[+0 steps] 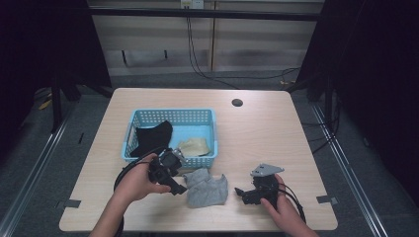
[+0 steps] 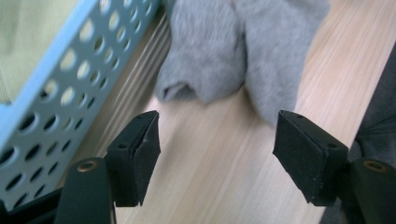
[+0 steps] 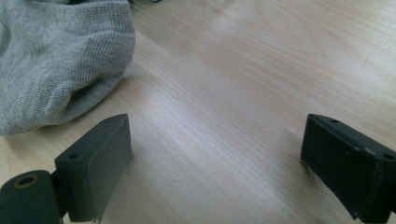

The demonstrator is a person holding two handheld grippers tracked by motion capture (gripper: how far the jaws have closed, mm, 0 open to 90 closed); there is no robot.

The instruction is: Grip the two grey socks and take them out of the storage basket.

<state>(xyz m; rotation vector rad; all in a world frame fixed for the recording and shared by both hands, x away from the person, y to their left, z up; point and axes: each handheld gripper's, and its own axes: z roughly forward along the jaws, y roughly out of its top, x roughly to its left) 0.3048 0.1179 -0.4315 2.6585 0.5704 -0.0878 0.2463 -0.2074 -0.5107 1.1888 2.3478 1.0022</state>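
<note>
Two pieces, a black sock and a pale yellow one, already lie in the blue basket; one grey sock remains on the worktop, just outside it; left gripper beside it and right gripper near it both gape wide, empty

A crumpled grey sock lay flat on the wooden table, just in front of the blue perforated basket, its two lobes spread apart, held by nothing.
</note>
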